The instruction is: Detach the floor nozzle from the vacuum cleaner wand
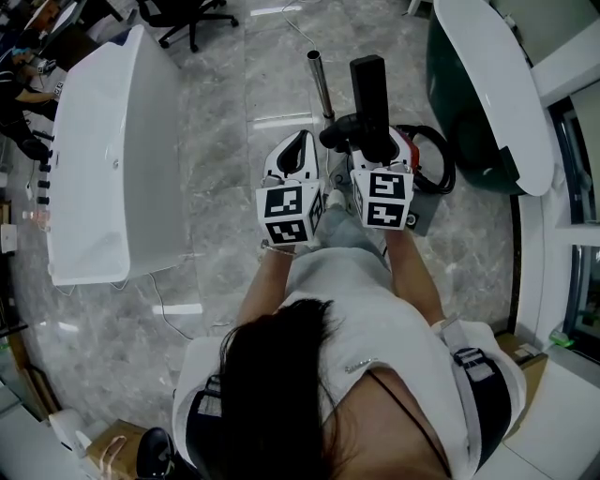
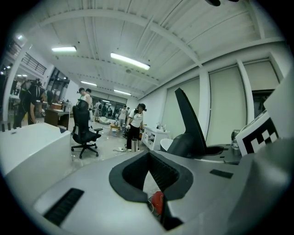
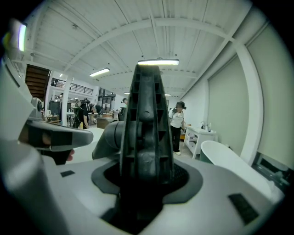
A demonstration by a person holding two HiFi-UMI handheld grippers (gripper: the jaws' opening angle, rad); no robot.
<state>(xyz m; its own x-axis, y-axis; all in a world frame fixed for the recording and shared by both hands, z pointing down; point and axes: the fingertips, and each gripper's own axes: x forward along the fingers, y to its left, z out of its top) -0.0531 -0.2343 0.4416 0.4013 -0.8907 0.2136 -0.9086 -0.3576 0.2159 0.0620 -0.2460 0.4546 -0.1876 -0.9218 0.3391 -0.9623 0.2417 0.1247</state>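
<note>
The vacuum's black ribbed handle (image 1: 368, 89) stands upright ahead of me, with the red and black vacuum body and its coiled hose (image 1: 427, 159) behind it. My right gripper (image 1: 377, 155) is shut on that handle (image 3: 146, 114), which fills the gap between the jaws (image 3: 146, 160). A bare metal wand tube (image 1: 317, 80) rises just left of it. My left gripper (image 1: 300, 141) hangs beside the tube, shut, with nothing seen between its pads (image 2: 149, 156); a red part (image 2: 157, 202) shows below them. I cannot make out the floor nozzle.
A white bathtub (image 1: 103, 159) stands on the marble floor at the left, a green and white tub (image 1: 487, 84) at the upper right. An office chair (image 1: 192, 19) is at the back. A thin cable (image 1: 164, 300) trails on the floor. People stand far off.
</note>
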